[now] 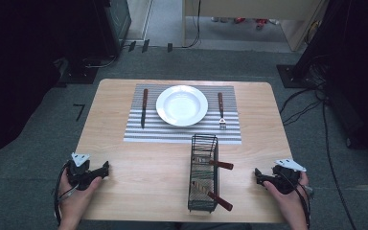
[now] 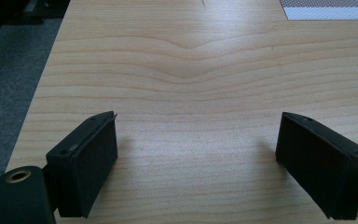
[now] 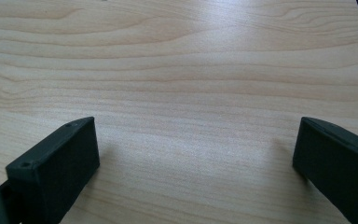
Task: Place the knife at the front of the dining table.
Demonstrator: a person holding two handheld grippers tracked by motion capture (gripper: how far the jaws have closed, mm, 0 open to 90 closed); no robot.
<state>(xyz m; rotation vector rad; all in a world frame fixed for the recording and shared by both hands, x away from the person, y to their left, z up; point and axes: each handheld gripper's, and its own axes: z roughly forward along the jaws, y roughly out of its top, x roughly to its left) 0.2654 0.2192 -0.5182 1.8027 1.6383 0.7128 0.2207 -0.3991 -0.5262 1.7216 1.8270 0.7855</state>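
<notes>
You're resting both grippers low at the near table (image 1: 139, 163) edge, left gripper (image 2: 198, 158) and right gripper (image 3: 196, 163) both gaping wide with nothing but bare wood between the jaws. The wire basket (image 1: 204, 172) holding two wooden-handled utensils is sitting between them, so either hand's reaching it easily. Beyond your fingertips the plate (image 1: 182, 105), knife (image 1: 144, 108) and fork (image 1: 221, 111) are lying on the striped mat (image 1: 182, 132), looking like a place setting.

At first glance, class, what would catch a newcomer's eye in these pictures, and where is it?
The white plate stands out first, centred on a striped placemat at the table's far side, with a knife to its left and a fork to its right. Nearer the person, a black wire basket holds wooden-handled cutlery. The left gripper and right gripper rest open at the near corners.
</notes>
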